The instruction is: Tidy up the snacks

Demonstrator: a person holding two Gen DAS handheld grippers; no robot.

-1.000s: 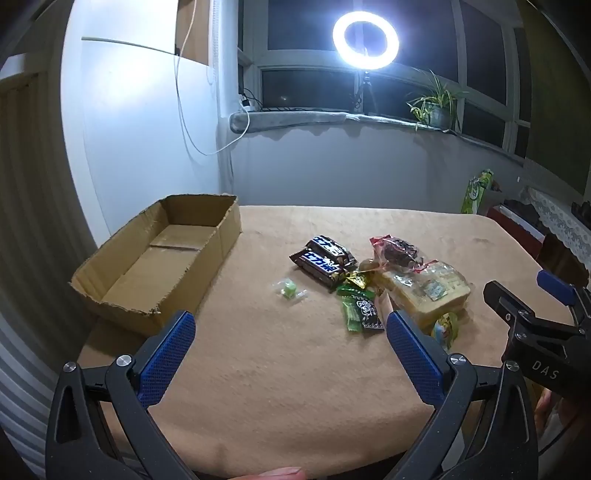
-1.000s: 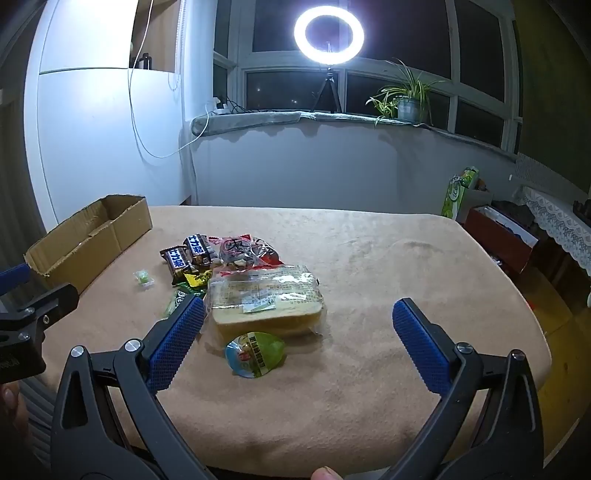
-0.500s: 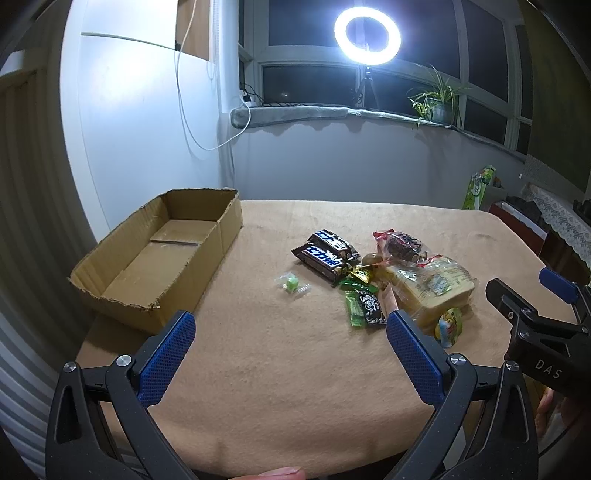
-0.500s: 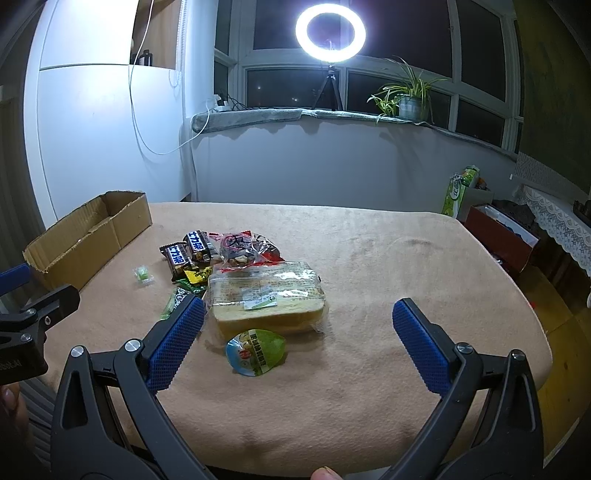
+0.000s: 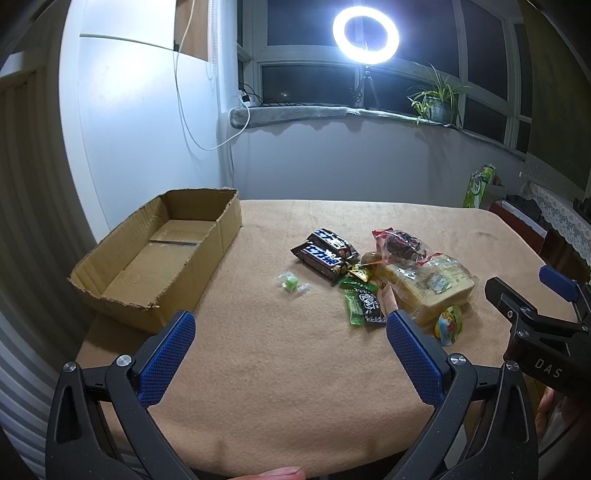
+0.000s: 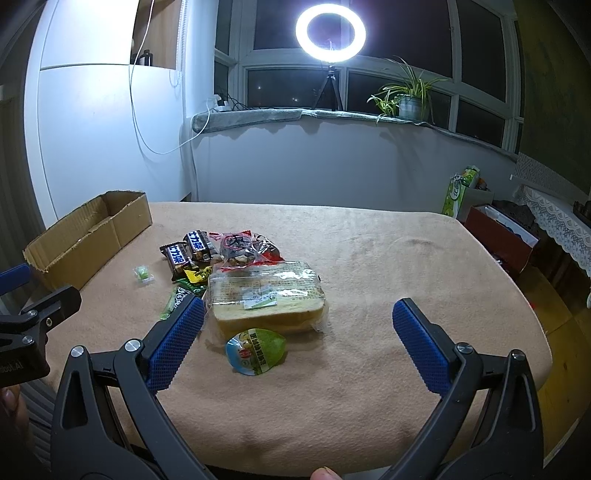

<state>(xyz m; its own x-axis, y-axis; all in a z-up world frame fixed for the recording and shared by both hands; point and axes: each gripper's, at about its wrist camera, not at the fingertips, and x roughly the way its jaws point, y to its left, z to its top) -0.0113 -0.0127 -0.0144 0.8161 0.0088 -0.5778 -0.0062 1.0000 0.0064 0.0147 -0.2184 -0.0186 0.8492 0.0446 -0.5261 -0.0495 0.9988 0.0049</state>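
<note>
An empty cardboard box (image 5: 159,258) (image 6: 88,236) sits at the table's left side. Snacks lie in a loose heap mid-table: two dark chocolate bars (image 5: 325,253) (image 6: 190,249), a bagged bread loaf (image 5: 432,286) (image 6: 266,299), a red-trimmed bag of nuts (image 5: 399,243) (image 6: 245,247), green sachets (image 5: 360,301), a small green candy (image 5: 290,282) (image 6: 142,273) and a round jelly cup (image 5: 448,325) (image 6: 256,350). My left gripper (image 5: 288,354) is open above the near table edge. My right gripper (image 6: 295,339) is open, the jelly cup between its fingers' line.
The table wears a tan cloth (image 5: 295,369). A ring light (image 5: 365,31) and a potted plant (image 5: 436,99) stand on the window sill behind. A red box (image 6: 498,232) and a green carton (image 6: 460,192) sit off the table's right side.
Both views have tilted slightly, so the table sits a little lower in frame. The snacks and the box have not moved, and both grippers stay open.
</note>
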